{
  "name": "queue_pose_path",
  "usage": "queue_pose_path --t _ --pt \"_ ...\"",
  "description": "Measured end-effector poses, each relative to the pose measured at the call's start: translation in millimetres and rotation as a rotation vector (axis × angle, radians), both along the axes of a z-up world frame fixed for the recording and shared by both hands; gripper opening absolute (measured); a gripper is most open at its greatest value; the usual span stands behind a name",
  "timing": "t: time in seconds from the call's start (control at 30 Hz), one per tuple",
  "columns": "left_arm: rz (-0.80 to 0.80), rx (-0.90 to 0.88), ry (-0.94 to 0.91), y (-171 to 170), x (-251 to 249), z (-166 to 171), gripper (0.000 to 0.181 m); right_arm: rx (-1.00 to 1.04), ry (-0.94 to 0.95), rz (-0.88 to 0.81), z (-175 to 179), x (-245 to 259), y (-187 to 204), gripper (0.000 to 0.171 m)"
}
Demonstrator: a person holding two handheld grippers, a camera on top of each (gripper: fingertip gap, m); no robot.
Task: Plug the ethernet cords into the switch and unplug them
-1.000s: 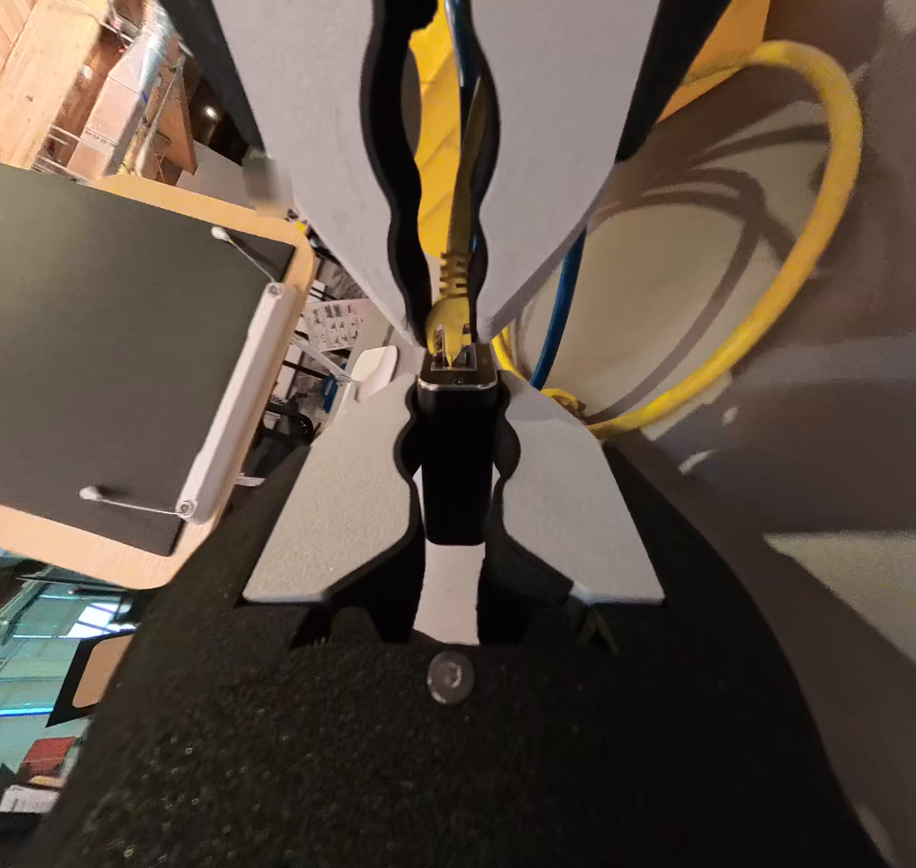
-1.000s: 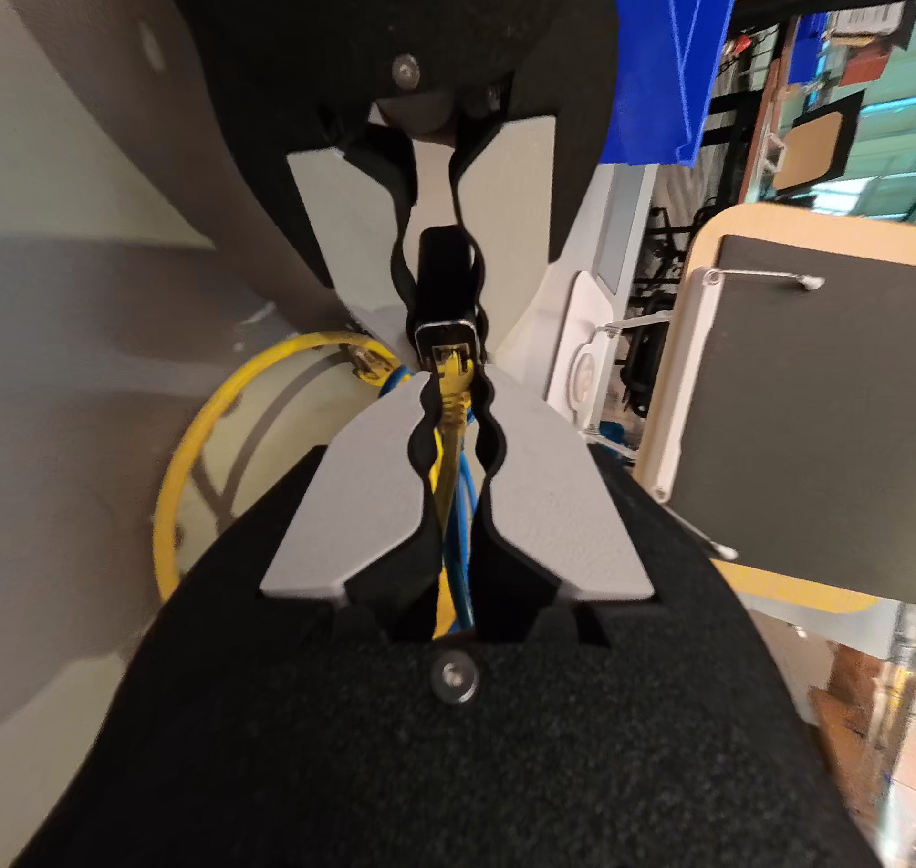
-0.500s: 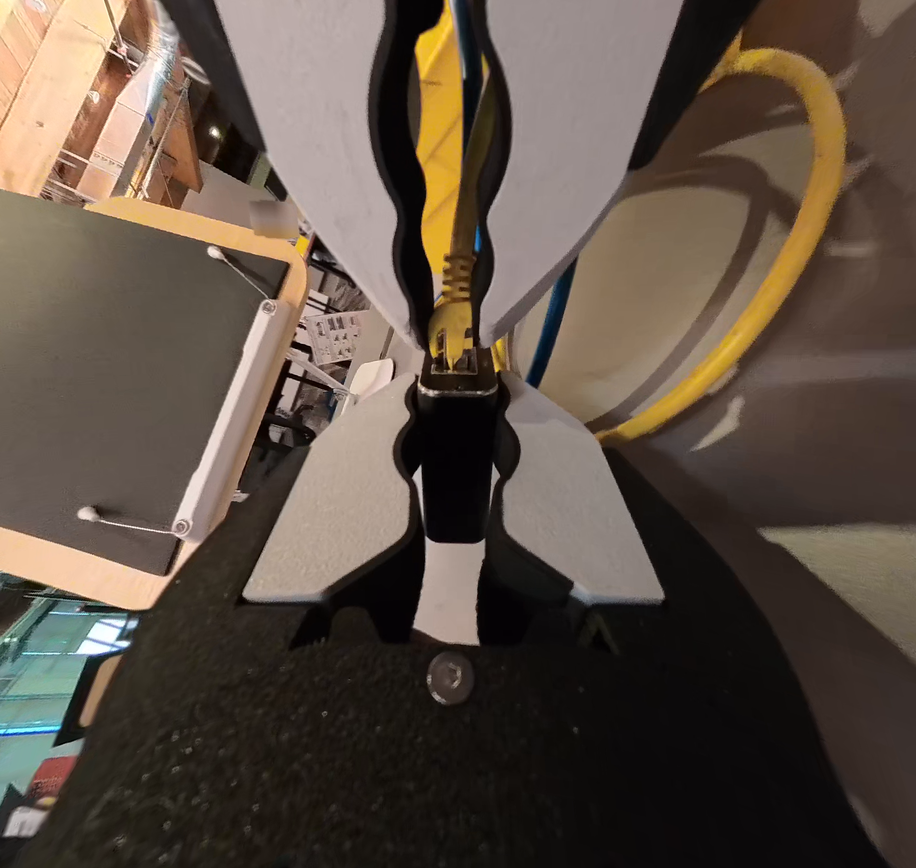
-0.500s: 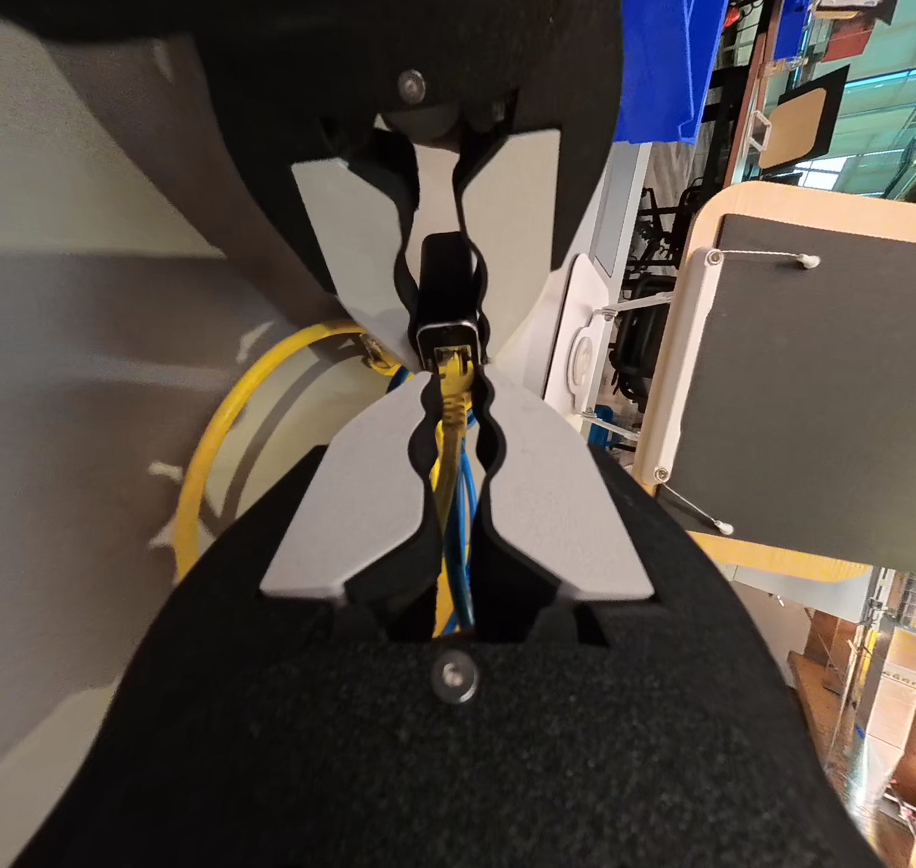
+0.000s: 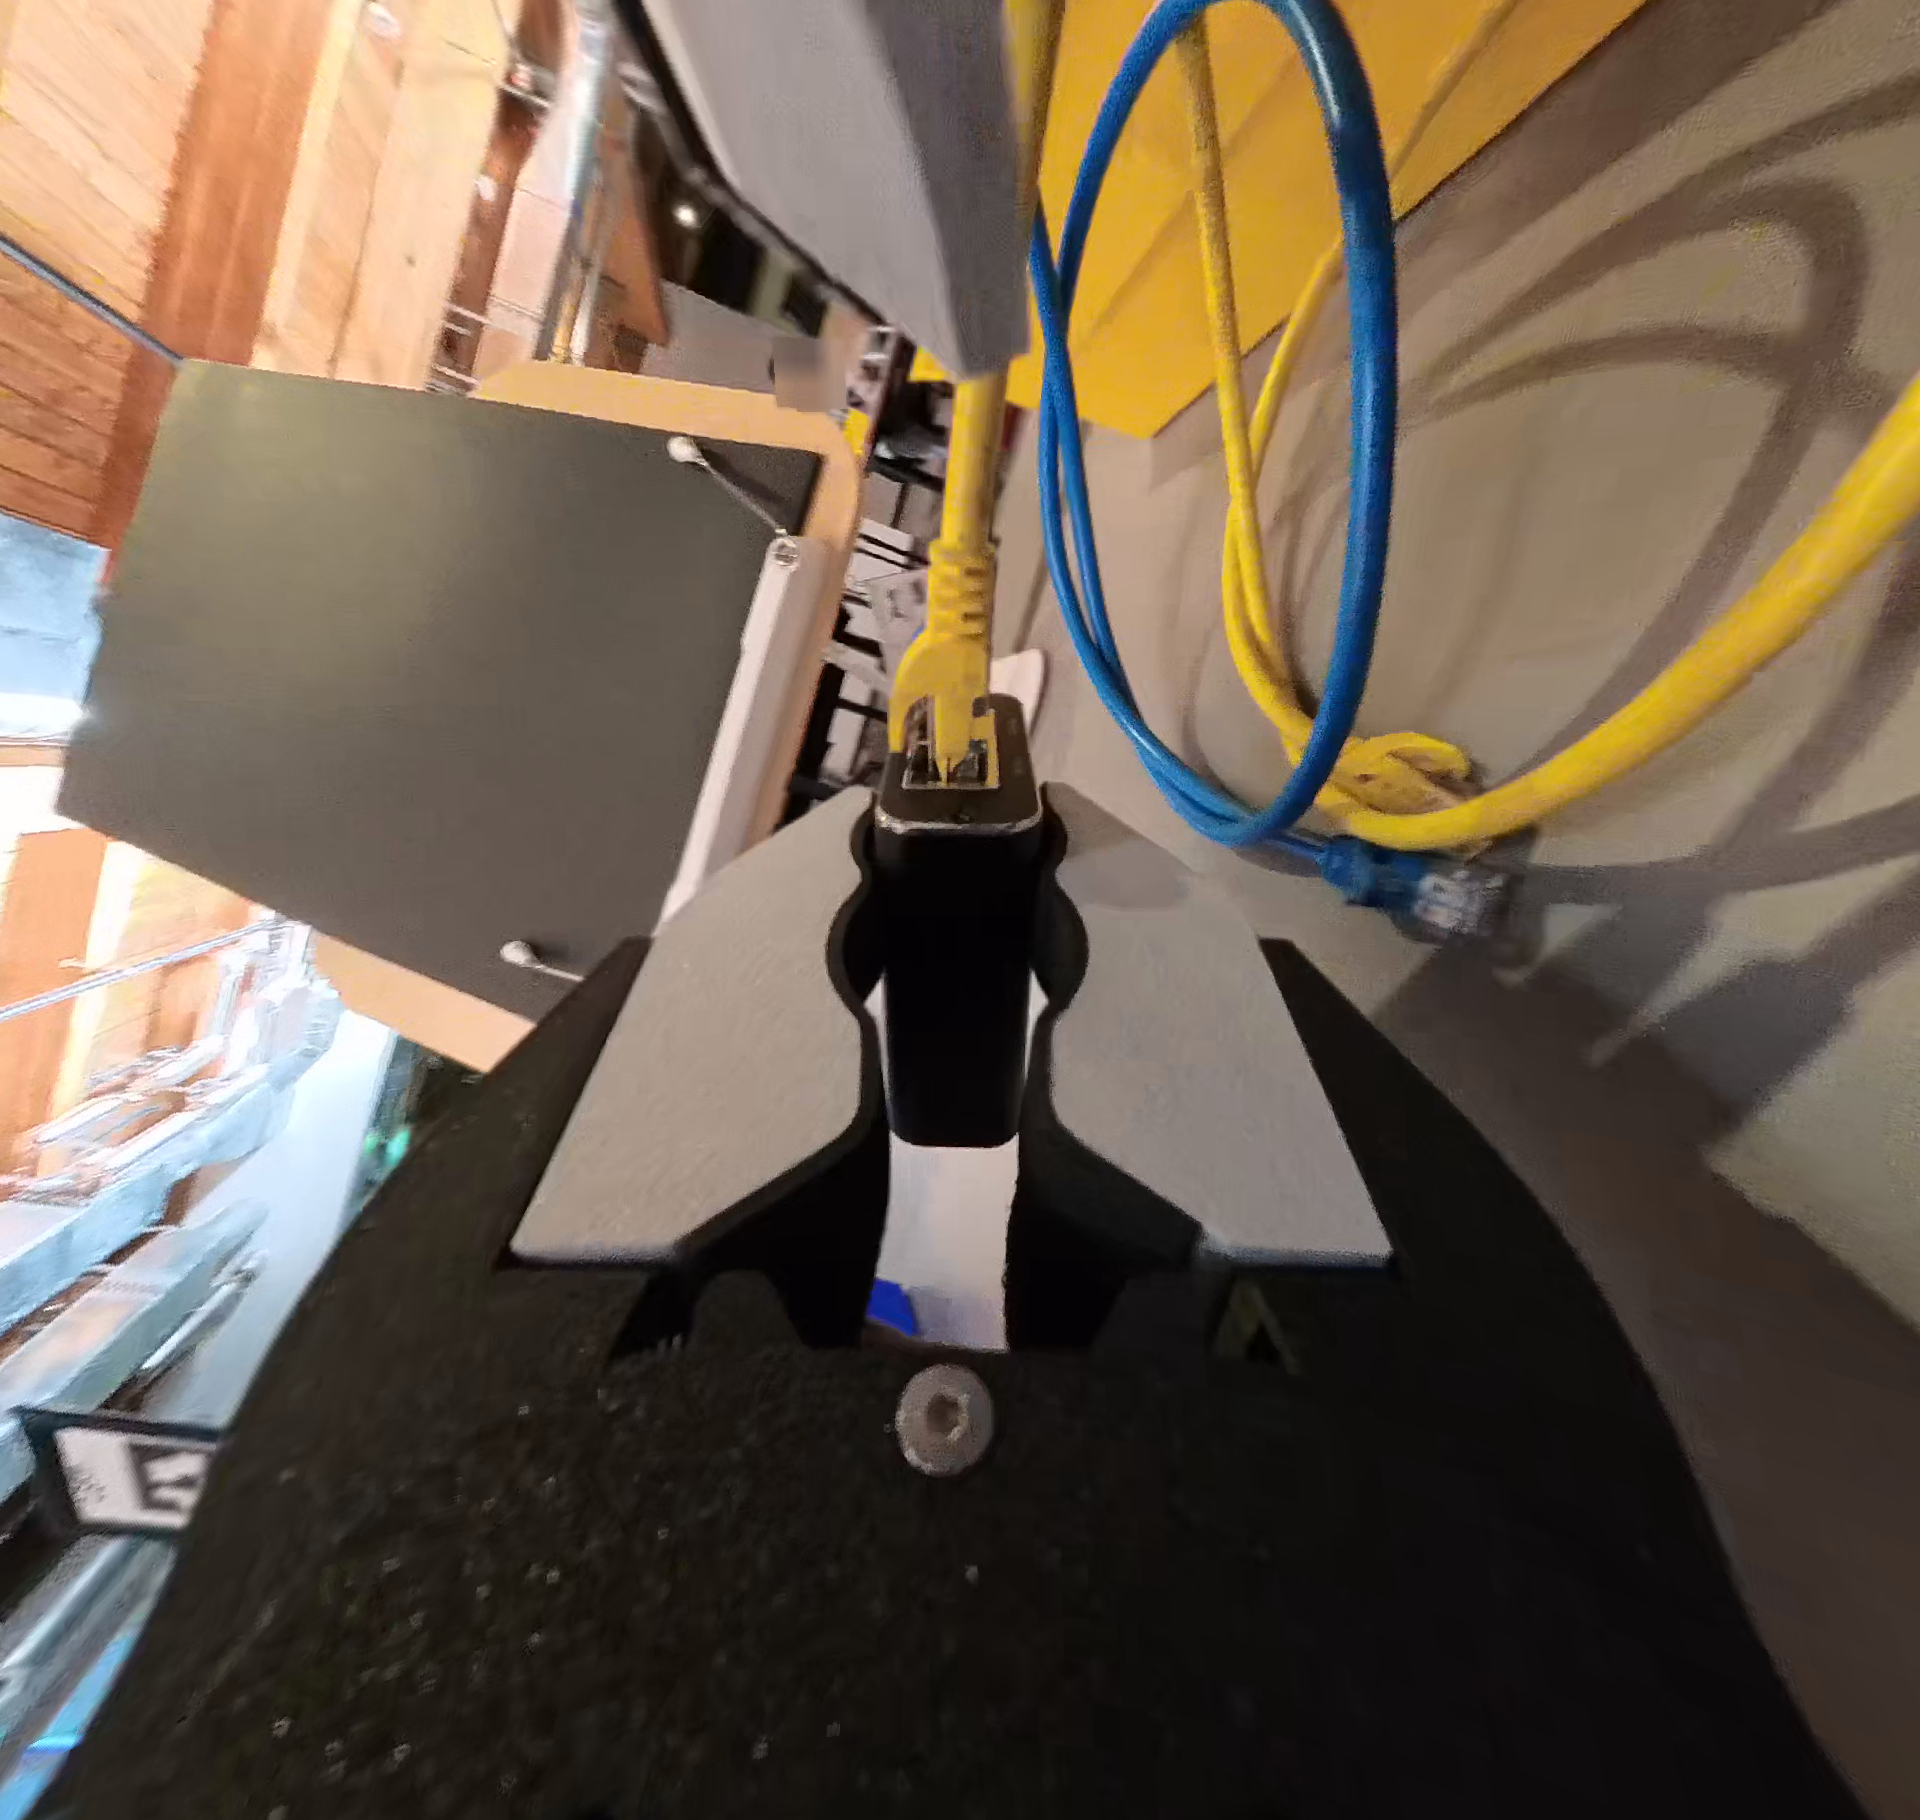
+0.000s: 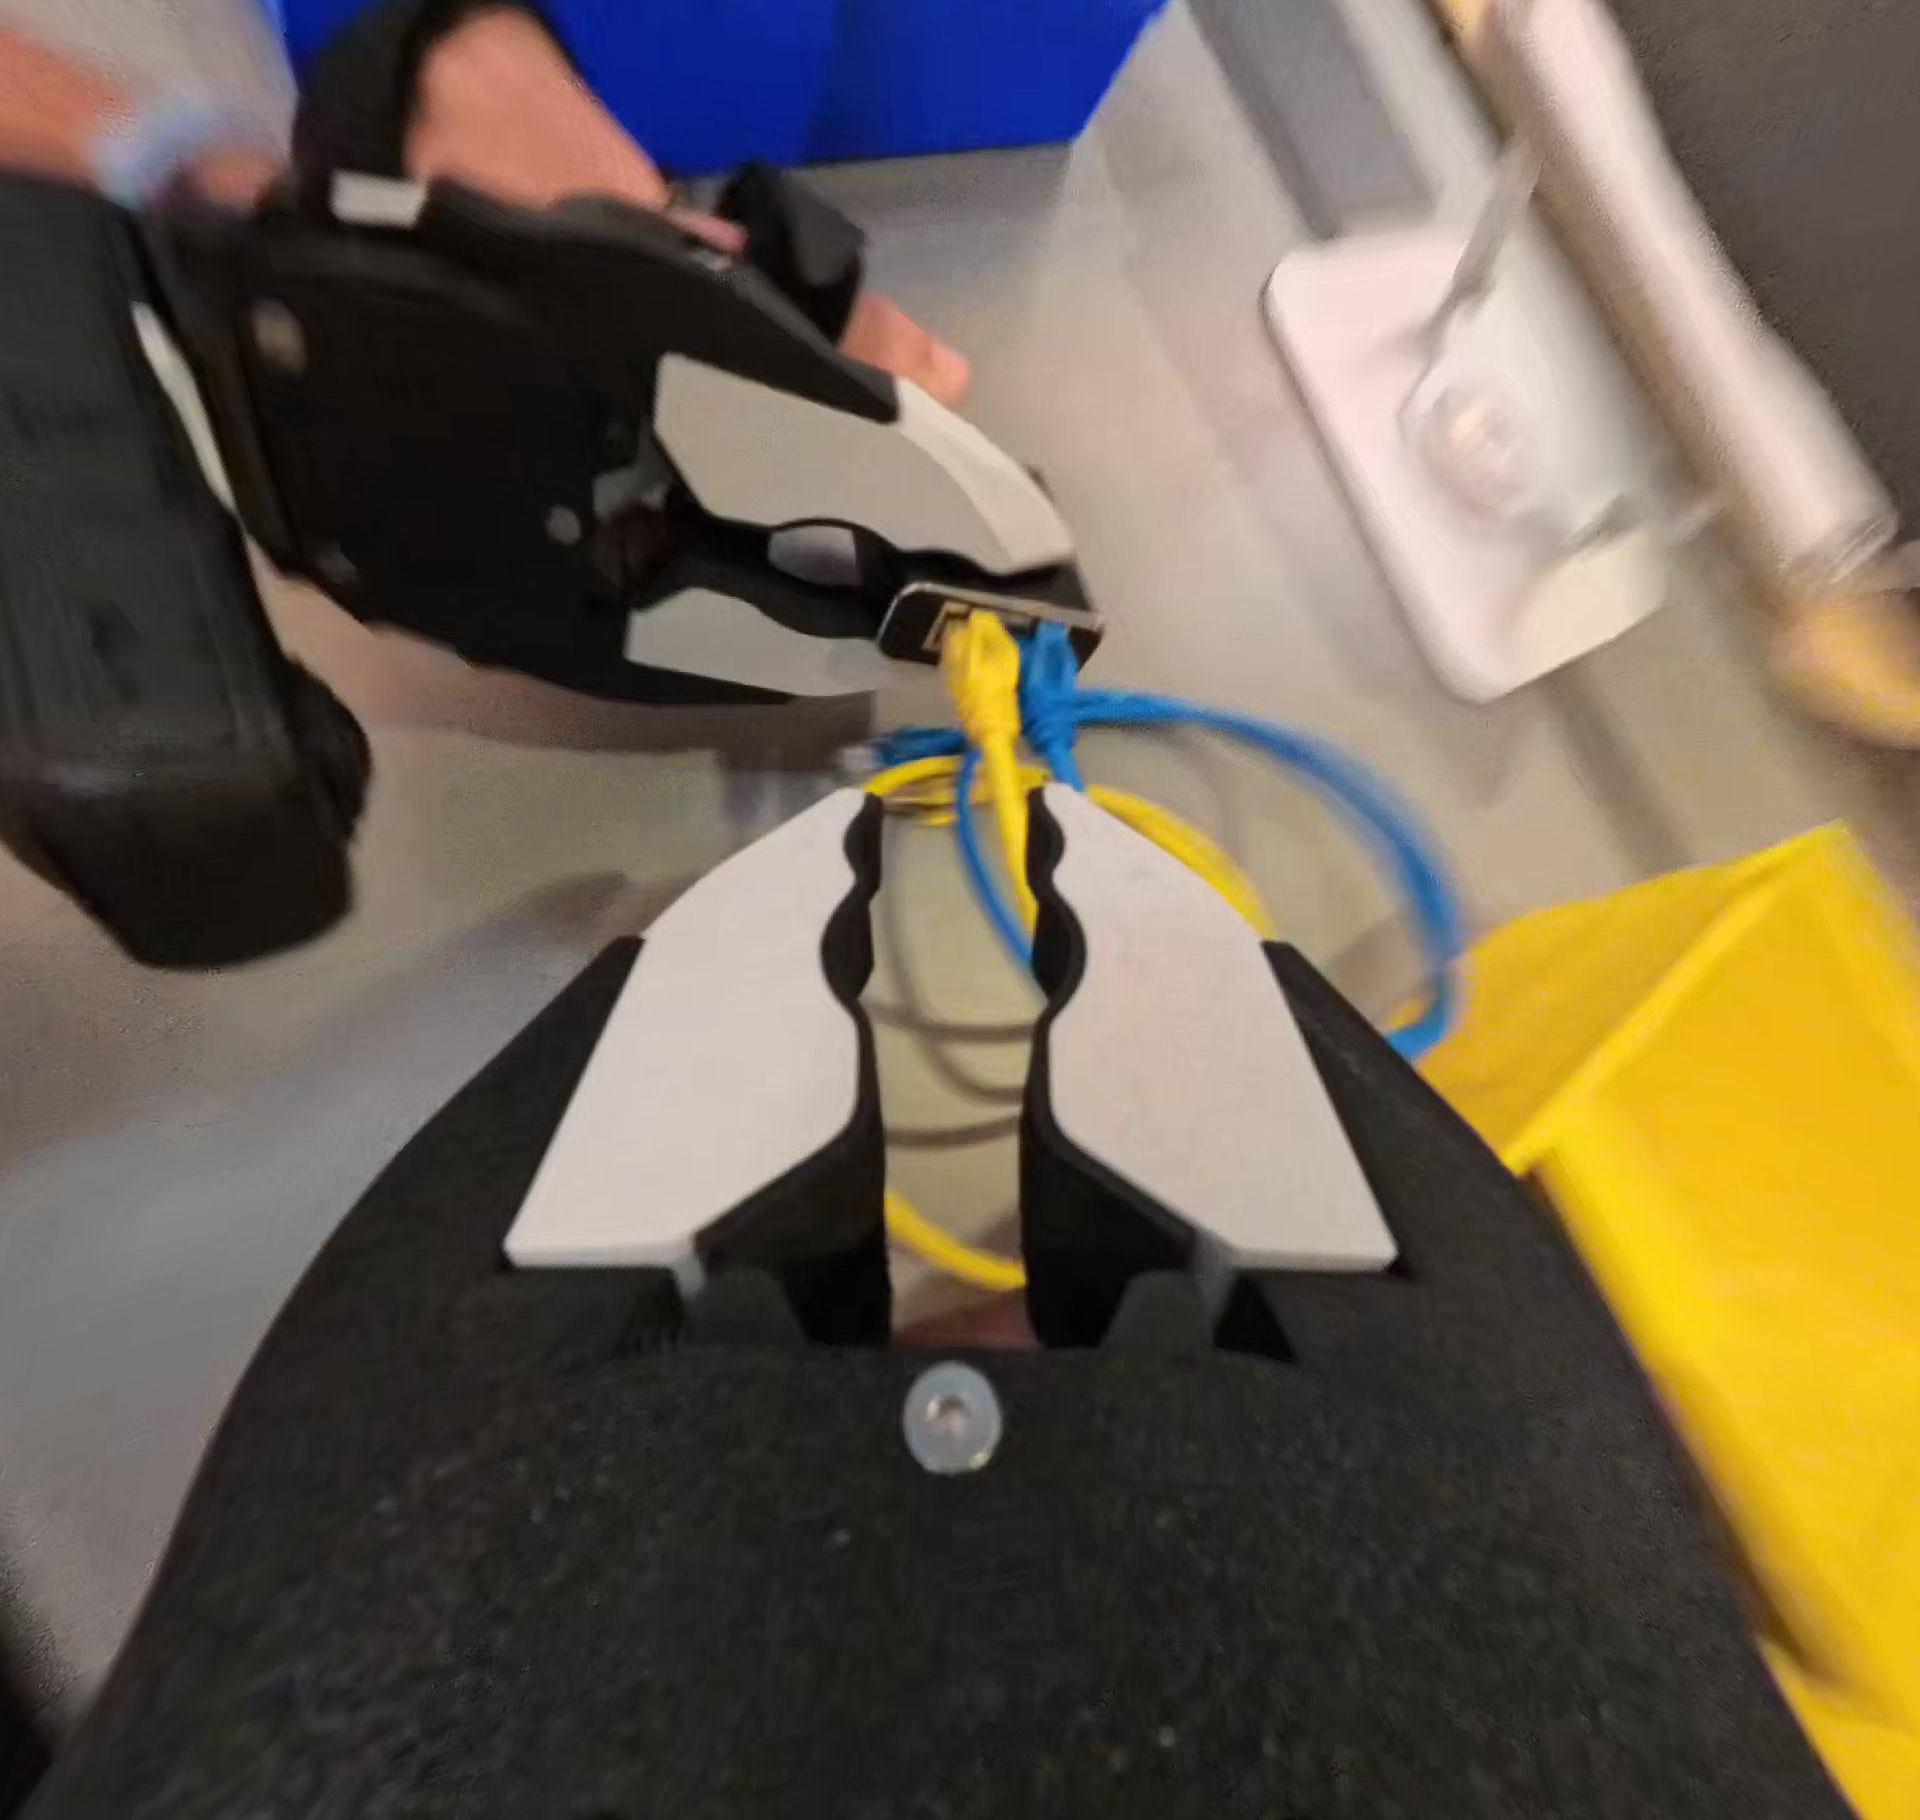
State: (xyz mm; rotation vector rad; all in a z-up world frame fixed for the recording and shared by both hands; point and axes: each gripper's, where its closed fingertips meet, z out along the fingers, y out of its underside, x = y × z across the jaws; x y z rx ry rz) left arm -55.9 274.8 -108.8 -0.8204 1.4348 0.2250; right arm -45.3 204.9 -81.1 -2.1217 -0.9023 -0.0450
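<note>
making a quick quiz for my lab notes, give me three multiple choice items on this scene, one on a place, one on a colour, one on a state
1. Where is the switch?
A. in the left gripper
B. on a shelf
C. on the floor

2. What colour is the plug seen in the switch in the left wrist view?
A. red
B. yellow
C. white

3. What state is the right gripper in?
A. shut on the switch
B. shut on a pen
C. open

Answers:
1. A, its fingers clamp the black body on both sides.
2. B, a yellow plug sits in a port on the top end.
3. C, its fingers stand apart with a clear gap.
</note>
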Motion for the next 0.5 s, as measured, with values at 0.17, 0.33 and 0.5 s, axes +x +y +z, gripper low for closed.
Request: queue_pose_path --t 0.17,0.33,0.5 --pt "0.052 0.118 -0.008 5 -8 10 0.025 -0.222 0.787 -0.261 7 -1 -4 0.030" --pt "0.045 0.174 0.002 1 -9 11 0.024 0.070 0.815 -0.413 23 21 2 0.031" --pt "0.042 0.218 0.033 -6 -5 7 0.024 -0.169 0.846 -0.491 -28 0 2 0.037"
